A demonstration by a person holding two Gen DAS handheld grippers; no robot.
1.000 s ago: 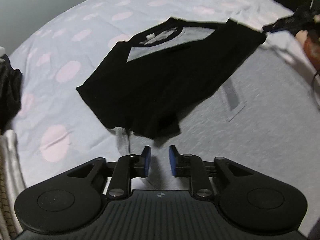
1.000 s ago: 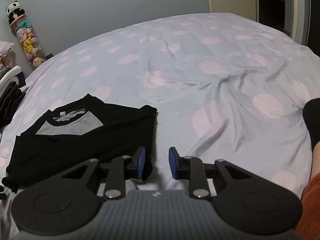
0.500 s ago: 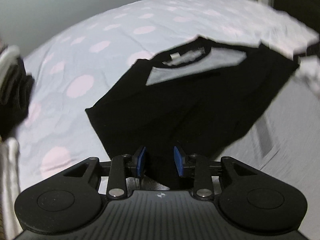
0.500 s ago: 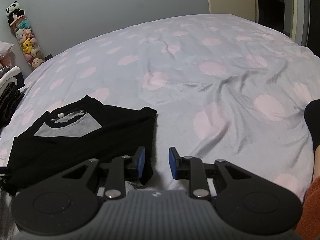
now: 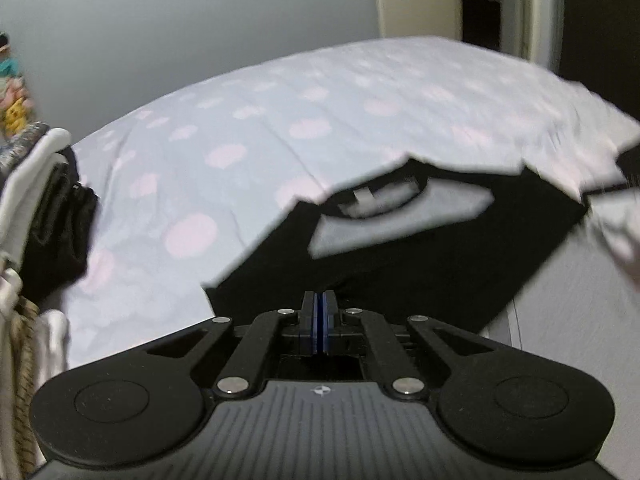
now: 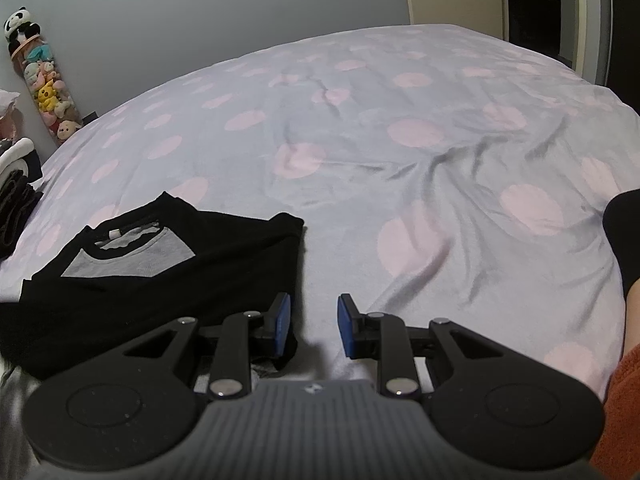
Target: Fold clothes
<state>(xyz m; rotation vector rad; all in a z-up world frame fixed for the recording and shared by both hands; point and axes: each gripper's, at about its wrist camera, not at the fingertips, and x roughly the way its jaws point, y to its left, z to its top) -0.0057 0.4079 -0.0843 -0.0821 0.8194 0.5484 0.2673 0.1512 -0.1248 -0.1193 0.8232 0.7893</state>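
A black shirt with a grey chest panel (image 5: 420, 248) lies partly folded on the bed. It also shows in the right wrist view (image 6: 152, 268) at the left. My left gripper (image 5: 319, 312) is shut at the shirt's near edge; the pads meet and the cloth between them is hidden, so the grip appears to be on the hem. My right gripper (image 6: 310, 320) is open and empty, its left finger (image 6: 282, 320) over the shirt's right edge, just above the bed.
The bed has a lilac cover with pink dots (image 6: 400, 132). A pile of clothes (image 5: 44, 216) sits at the left edge. A tube of plush toys (image 6: 44, 84) stands by the wall. A person's arm in an orange sleeve (image 6: 624, 400) is at the right.
My left gripper moved forward to the shirt's near edge and shut there; the view tilted up. My right gripper stayed open and barely moved.
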